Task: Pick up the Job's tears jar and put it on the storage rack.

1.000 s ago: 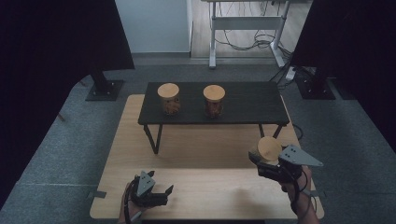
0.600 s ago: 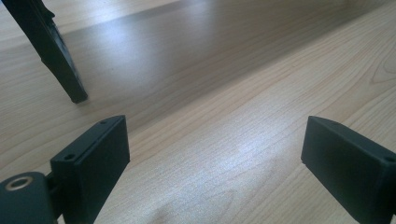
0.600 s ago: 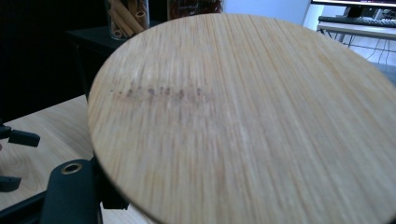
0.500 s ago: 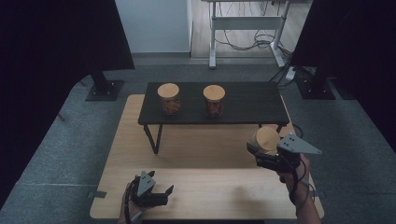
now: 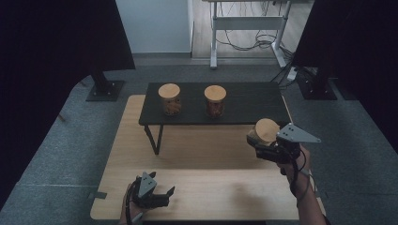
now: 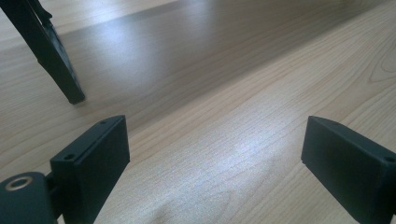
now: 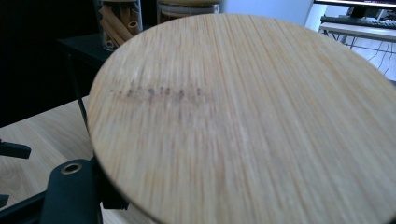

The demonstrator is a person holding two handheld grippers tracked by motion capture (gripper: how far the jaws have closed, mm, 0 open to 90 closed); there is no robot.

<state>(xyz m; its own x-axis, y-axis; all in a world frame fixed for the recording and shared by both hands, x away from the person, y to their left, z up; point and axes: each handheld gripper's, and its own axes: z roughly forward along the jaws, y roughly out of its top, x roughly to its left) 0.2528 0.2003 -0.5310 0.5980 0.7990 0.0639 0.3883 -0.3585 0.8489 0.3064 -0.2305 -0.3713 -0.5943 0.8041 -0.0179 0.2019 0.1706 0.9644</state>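
A jar with a round bamboo lid (image 5: 266, 130) hangs in the air off the right end of the low black bench (image 5: 244, 101), with my right gripper (image 5: 257, 143) shut on it from the near side. In the right gripper view the lid (image 7: 243, 116) hides the jar's body and most of the jaws; one black finger (image 7: 70, 191) shows at the lower left. Two more lidded jars (image 5: 169, 99) (image 5: 215, 101) stand on the bench. My left gripper (image 5: 164, 194) rests open near the table's front edge, with bare wood between its jaws (image 6: 215, 154).
The bench stands on a light wooden table (image 5: 202, 187); one of its black legs (image 6: 51, 51) is ahead of the left gripper. Black stand feet (image 5: 105, 89) and a desk frame with cables (image 5: 244, 33) sit on the floor behind.
My right gripper has carried the jar upward and closer to the bench's right end. The left gripper has stayed where it was.
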